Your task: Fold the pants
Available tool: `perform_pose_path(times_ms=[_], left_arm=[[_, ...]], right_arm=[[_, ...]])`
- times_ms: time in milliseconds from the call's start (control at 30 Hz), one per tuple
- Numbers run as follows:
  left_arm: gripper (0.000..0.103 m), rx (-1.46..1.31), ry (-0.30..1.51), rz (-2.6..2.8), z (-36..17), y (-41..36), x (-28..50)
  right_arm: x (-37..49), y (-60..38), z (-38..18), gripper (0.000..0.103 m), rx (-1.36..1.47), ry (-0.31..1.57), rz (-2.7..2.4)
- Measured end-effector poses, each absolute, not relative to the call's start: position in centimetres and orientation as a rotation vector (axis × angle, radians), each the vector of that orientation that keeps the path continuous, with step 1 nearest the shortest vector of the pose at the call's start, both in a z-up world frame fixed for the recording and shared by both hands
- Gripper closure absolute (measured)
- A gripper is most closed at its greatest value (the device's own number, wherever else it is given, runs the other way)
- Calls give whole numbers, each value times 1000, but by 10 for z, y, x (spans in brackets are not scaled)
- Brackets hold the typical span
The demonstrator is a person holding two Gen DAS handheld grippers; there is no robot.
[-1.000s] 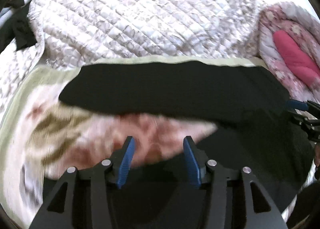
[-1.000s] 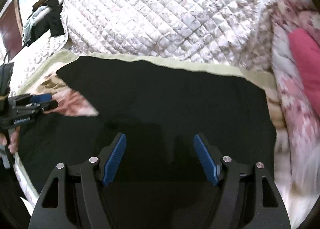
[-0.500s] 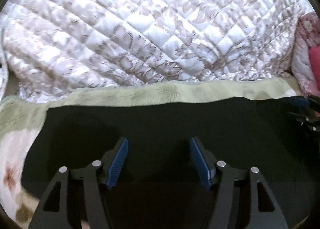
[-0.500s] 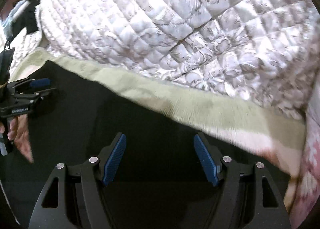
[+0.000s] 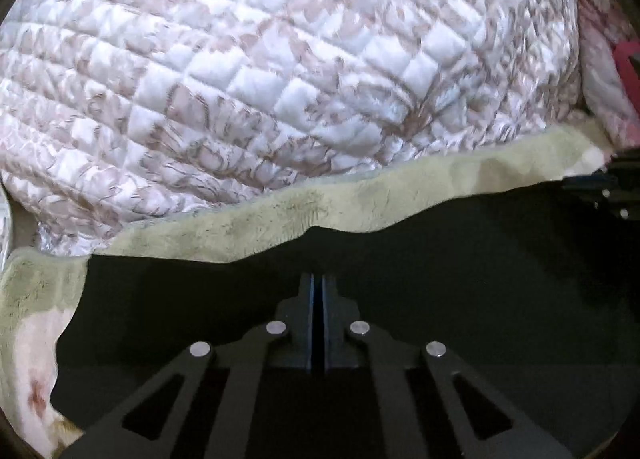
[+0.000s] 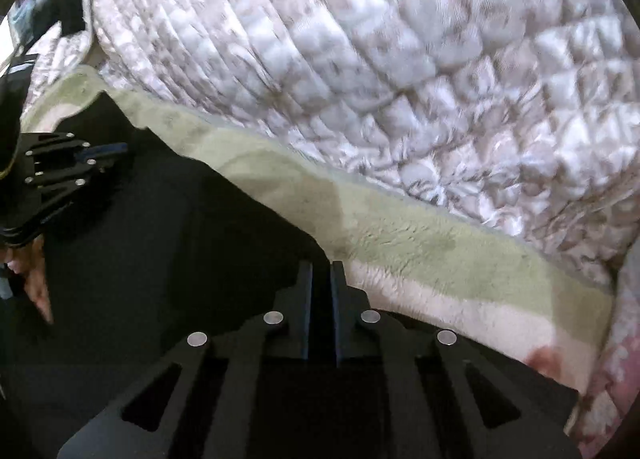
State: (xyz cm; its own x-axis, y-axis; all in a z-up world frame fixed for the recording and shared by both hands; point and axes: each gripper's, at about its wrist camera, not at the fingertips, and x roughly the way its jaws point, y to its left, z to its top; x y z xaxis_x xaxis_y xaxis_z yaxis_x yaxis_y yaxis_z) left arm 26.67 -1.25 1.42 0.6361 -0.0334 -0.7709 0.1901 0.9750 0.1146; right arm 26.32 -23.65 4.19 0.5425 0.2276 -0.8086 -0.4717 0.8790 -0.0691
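- The black pants (image 5: pixel 460 279) are lying spread flat on a fleece blanket (image 5: pixel 280 219) on the bed, filling the lower half of both wrist views.
- The far edge of the pants is running just short of the blanket's pale green border, which is showing as a strip between the dark cloth and the quilt.
- A white quilted cover (image 5: pixel 280 79) with a brownish pattern is bunching up behind the blanket, taking up the whole upper part of each view.
- The left tongs (image 5: pixel 318 287) are sitting with their blue pads drawn together, only a thin dark slit between them, right at the far edge of the pants; they are probably pinching that edge, though black cloth against black metal is making it hard to see.
- The right tongs (image 6: pixel 320 279) are closing, their pads nearly together, at the corner where the pants meet the blanket's green border; dark cloth appears to be caught between them.
- In the right wrist view, the left tongs (image 6: pixel 106 149) are showing at the left edge, low over the pants, with part of the person's hand (image 6: pixel 36 279) below them.
- A pink floral cloth (image 5: pixel 600 71) is lying at the right side of the bed, beside the quilt.
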Motion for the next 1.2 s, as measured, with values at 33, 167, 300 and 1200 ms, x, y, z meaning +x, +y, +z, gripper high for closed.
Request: perform_pose_path(times_ms=[33,167,300,1200], left_arm=[[99,173,851,-132,24,-10,258],[99,118,744,-145,68,1,210],[99,34,649,-188,107,15,132],[54,-51,808,-213,59,21,-16]], right_arm=[[247,-238,56,96,-277,873,428],[183,-247,99,96,-246,781,425],[89,-254,121,96,-180,715,447],[-87,-350,33,50,481,828,122]])
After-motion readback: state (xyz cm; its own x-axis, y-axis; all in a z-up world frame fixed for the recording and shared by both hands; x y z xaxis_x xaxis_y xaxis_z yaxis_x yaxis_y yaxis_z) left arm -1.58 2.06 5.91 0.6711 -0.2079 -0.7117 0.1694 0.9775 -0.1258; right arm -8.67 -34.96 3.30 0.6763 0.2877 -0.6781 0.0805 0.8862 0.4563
